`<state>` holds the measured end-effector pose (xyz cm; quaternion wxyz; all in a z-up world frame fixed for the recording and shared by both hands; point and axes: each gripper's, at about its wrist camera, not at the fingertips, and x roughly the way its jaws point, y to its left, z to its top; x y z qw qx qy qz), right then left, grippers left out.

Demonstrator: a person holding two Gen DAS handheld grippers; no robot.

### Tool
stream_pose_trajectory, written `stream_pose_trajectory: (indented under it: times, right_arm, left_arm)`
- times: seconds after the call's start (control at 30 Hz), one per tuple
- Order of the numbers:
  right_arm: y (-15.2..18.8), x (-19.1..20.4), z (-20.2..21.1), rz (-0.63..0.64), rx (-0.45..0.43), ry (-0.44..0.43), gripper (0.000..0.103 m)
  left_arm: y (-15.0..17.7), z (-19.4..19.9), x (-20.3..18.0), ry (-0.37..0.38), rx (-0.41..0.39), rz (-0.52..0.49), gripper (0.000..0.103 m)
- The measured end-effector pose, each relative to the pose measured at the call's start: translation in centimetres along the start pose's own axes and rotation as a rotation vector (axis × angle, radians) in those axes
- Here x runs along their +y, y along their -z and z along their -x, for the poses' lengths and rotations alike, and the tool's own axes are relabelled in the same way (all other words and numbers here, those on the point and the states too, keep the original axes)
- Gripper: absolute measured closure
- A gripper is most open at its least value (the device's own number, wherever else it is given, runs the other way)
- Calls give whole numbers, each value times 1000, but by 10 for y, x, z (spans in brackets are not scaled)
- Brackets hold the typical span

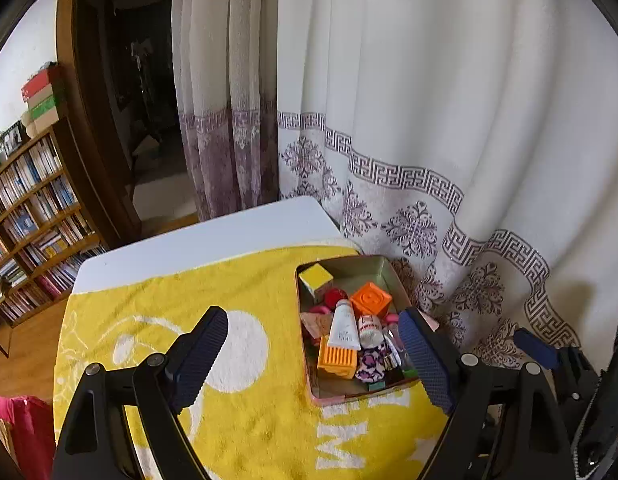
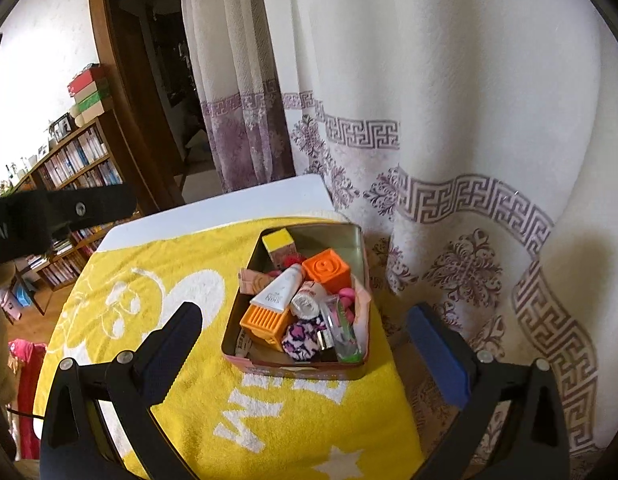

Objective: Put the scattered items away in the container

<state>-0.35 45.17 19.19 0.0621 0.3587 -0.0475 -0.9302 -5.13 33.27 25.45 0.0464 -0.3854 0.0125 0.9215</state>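
Note:
A rectangular metal tin point(image 1: 365, 394) point(image 2: 269, 364) sits on a yellow towel point(image 1: 237, 288) point(image 2: 181, 256) at the table's right side. It holds several items: a white tube point(image 1: 343, 326) point(image 2: 279, 288), an orange cube point(image 1: 371, 300) point(image 2: 329, 270), a yellow block point(image 1: 316, 278) point(image 2: 277, 240), an orange comb-like piece point(image 1: 337, 360) point(image 2: 265, 322) and a purple patterned item point(image 1: 371, 364) point(image 2: 303, 338). My left gripper point(image 1: 313, 354) is open and empty, above the towel with the tin between its fingers. My right gripper point(image 2: 305, 354) is open and empty, hovering in front of the tin.
The white table point(image 1: 213, 236) point(image 2: 229, 206) stands against a patterned white curtain point(image 1: 449, 140) point(image 2: 449, 140). A bookshelf point(image 1: 33, 208) point(image 2: 77, 164) and a dark doorway point(image 1: 141, 80) lie to the left. The right gripper shows in the left wrist view point(image 1: 537, 346).

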Motion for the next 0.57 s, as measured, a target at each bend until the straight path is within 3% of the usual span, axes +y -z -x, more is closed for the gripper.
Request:
stream_pose_trajectory:
  times: [0.2, 0.57]
  right_arm:
    - [-8, 1, 8, 20, -23, 31, 0]
    - [11, -8, -19, 29, 72, 0, 0]
  left_arm:
    - [-3, 0, -3, 44, 13, 21, 14]
    - [7, -13, -9, 25, 49, 7, 14]
